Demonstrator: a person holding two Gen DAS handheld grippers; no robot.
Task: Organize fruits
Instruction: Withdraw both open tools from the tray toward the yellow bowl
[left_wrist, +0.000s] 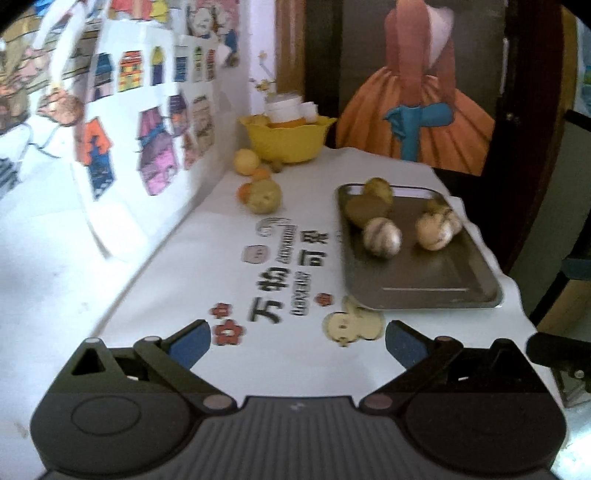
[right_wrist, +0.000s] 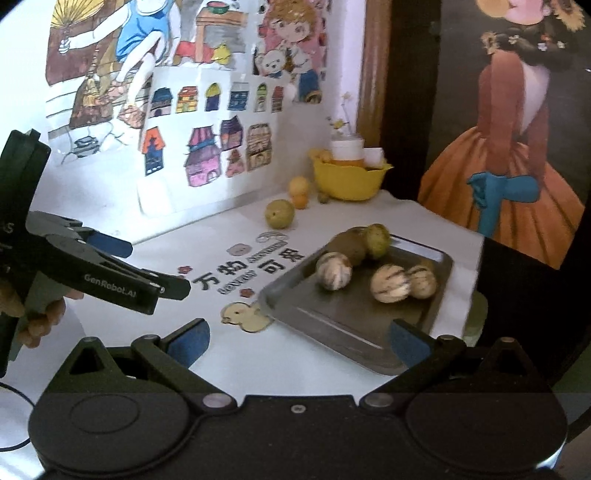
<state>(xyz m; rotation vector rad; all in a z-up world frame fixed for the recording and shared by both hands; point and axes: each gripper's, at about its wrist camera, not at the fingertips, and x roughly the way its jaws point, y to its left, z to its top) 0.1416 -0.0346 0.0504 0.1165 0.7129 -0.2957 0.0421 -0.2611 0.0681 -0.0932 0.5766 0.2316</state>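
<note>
Fruit on a metal tray (left_wrist: 421, 291) and more by a yellow bowl (left_wrist: 286, 142), both claws wide and holding nothing.

Left claw (left_wrist: 297, 341) low over the white cloth (left_wrist: 236, 369), fingers far apart. Right claw (right_wrist: 297, 341) spread wide too, near the tray's front edge. On the tray: three pale striped fruits (right_wrist: 333, 270), a brown kiwi (right_wrist: 349, 245), a green fruit (right_wrist: 376, 240). Near the bowl, off the tray: a green-yellow fruit (right_wrist: 279, 213), a yellow one (right_wrist: 298, 184), a small orange one (right_wrist: 300, 201).

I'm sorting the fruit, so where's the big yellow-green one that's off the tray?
In both views the yellow-green fruit sits on the white cloth, left of the metal tray and before the yellow bowl.
</note>
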